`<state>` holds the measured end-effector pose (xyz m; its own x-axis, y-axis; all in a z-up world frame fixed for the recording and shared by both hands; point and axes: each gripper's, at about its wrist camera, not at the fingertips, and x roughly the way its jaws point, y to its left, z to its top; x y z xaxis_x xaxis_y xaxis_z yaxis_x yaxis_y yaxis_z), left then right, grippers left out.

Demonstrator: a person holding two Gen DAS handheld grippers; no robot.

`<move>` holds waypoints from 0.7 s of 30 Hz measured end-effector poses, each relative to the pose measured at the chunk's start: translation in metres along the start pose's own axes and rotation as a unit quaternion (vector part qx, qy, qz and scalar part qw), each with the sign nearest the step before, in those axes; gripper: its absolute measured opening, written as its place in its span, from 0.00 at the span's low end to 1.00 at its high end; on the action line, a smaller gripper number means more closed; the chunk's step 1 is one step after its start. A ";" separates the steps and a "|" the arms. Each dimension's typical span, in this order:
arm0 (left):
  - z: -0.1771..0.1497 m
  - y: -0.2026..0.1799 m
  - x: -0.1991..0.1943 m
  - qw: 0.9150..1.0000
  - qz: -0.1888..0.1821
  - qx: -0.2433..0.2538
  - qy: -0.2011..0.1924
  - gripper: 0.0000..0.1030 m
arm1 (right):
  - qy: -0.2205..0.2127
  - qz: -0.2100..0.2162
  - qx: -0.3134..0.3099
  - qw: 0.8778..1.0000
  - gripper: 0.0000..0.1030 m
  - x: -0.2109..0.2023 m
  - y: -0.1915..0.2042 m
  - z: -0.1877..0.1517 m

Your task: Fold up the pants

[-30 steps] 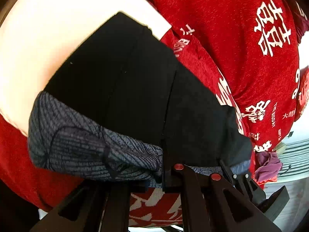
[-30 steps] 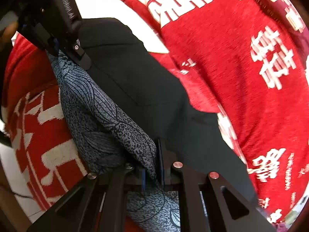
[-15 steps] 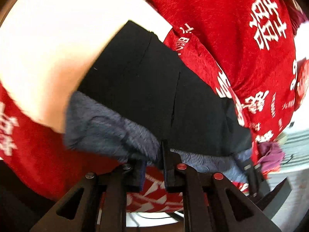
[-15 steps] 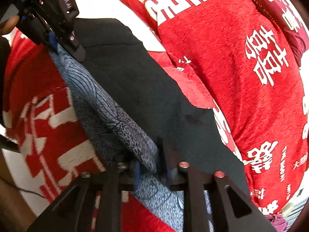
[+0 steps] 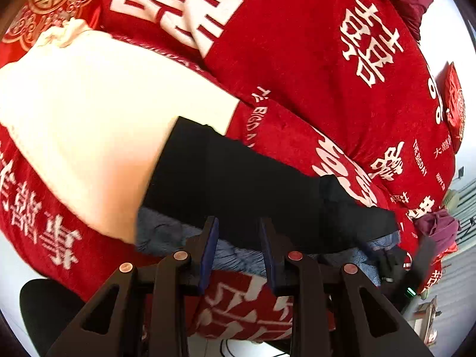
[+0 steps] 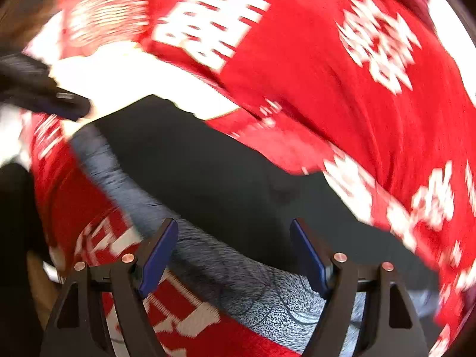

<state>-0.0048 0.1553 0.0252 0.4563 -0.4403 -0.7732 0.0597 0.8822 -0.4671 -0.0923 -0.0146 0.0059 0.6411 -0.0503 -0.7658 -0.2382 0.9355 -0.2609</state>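
Black pants (image 5: 238,184) lie folded on the red bedspread, on top of a blue-grey patterned garment (image 5: 166,232). They also show in the right wrist view (image 6: 214,178), with the patterned garment (image 6: 238,270) under their near edge. My left gripper (image 5: 238,232) is open just above the pants' near edge, holding nothing. My right gripper (image 6: 235,235) is wide open over the same near edge, empty. The right gripper's body (image 5: 398,261) shows at the far right of the left wrist view.
A red bedspread (image 5: 327,74) with white characters covers the bed. A cream cushion or cloth (image 5: 89,119) lies to the left, partly under the pants. A purple cloth (image 5: 437,229) sits at the right bed edge. The left gripper (image 6: 41,92) shows at the upper left of the right wrist view.
Both grippers were shut on the pants' near edge; both have opened and let go. Both have pulled back from the pants, and the right view is blurred by motion.
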 end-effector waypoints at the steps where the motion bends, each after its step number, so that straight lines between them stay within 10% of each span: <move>1: 0.000 -0.003 0.010 1.000 0.007 0.004 0.010 0.28 | 0.015 -0.003 0.022 1.000 0.78 0.009 -0.006 -0.002; 4: -0.011 0.009 0.071 0.990 0.105 0.012 0.094 0.28 | 0.073 0.012 0.087 0.993 0.78 0.037 -0.027 -0.017; 11: -0.010 -0.010 0.058 0.994 0.078 0.012 0.078 0.28 | 0.036 -0.010 0.168 0.985 0.79 0.003 -0.079 -0.028; 15: -0.010 -0.049 0.061 0.993 0.055 0.052 0.089 0.28 | 0.018 -0.040 0.319 0.947 0.79 -0.013 -0.164 -0.065; 21: -0.031 -0.126 0.096 0.981 0.032 0.131 0.139 0.28 | -0.030 -0.027 0.528 0.848 0.79 -0.031 -0.278 -0.154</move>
<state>0.0043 -0.0033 -0.0037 0.2092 -0.3788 -0.9015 0.2808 0.9064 -0.3157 -0.1584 -0.3274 0.0117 0.6731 -0.1156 -0.7304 0.5596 0.7254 0.4009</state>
